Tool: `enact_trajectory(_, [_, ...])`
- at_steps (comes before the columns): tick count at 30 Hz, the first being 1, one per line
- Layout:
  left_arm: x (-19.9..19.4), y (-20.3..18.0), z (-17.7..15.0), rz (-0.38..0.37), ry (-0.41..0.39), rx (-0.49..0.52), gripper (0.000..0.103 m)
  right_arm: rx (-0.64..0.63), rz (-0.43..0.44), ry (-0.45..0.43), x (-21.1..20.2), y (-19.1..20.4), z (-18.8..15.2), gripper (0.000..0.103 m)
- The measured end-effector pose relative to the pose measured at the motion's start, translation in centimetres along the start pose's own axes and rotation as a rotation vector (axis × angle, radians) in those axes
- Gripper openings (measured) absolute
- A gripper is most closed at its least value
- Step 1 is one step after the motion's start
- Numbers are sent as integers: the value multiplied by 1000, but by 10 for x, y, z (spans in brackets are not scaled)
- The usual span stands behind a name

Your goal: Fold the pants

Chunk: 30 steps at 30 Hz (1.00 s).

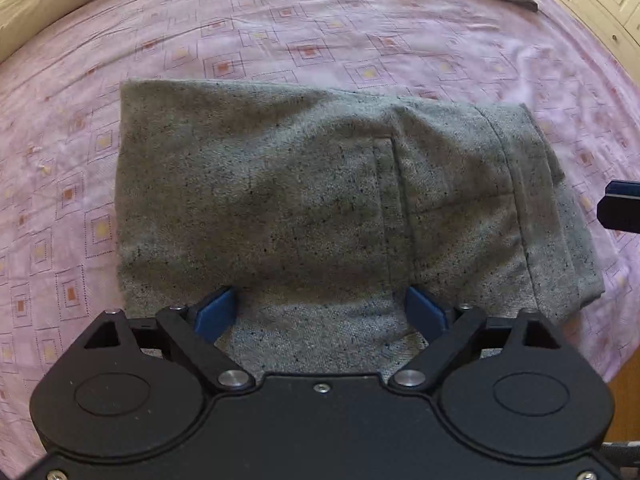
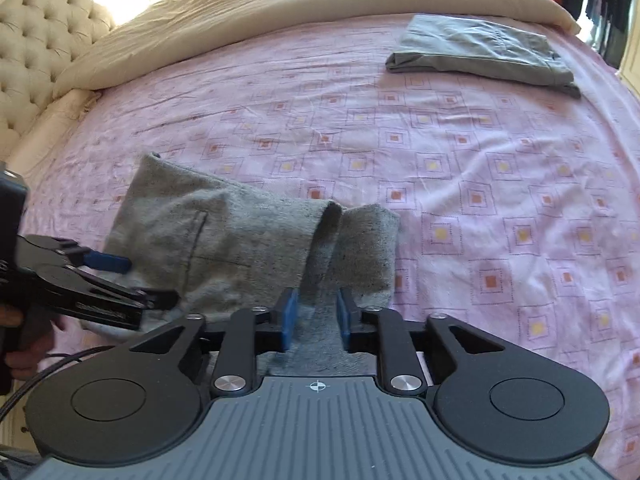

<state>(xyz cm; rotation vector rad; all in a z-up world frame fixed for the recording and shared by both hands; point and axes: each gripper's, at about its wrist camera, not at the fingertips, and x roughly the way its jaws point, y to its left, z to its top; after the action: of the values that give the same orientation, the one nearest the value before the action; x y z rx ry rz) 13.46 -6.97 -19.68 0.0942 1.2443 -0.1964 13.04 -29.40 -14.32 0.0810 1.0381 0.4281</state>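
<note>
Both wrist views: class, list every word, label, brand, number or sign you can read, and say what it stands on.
No readable words, brands or numbers in either view.
A white crosshair mark, a sign and no text, stands on the ribbed grey body of the right tool.
The grey speckled pants show no label.
The pink bedsheet carries only square patterns.
The folded grey garment farther up the bed shows no text.

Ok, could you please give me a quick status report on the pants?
Left tool open, right tool open. Grey speckled pants folded on pink bedsheet. Nothing obstructing.
</note>
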Motion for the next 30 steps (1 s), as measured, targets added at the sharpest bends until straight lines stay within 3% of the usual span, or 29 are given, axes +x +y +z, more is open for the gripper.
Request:
enact_trajectory(1, [-1, -1, 1, 4, 0, 4, 95, 20, 23, -3, 1, 1, -1, 36])
enact_trajectory(5, [-7, 5, 5, -10, 4, 18, 95, 118, 54, 43, 27, -1, -2, 37])
enact_trajectory(9, [-20, 13, 7, 32, -27, 36, 93, 260, 73, 117, 59, -14, -6, 37])
enact_trajectory(14, [-29, 34, 10, 70, -56, 2, 93, 415, 131, 136, 75, -26, -11, 36])
enact_trajectory(16, [-32, 41, 12, 69, -60, -19, 93, 454, 189, 139, 73, -29, -9, 7])
enact_trajectory(19, [-38, 46, 15, 59, -84, -29, 93, 321, 139, 75, 44, -10, 1, 6])
enact_trajectory(22, [-33, 44, 19, 58, -82, -18, 93, 166, 30, 46, 24, 3, 7, 6])
enact_trajectory(24, [-21, 38, 20, 67, -51, 5, 93, 144, -46, 66, 36, -1, 0, 6])
enact_trajectory(27, [5, 30, 19, 106, 36, 46, 93, 163, -59, 108, 58, -7, -2, 8])
enact_trajectory(30, [15, 35, 22, 101, 73, 0, 97, 111, -87, 94, 56, 3, 2, 13])
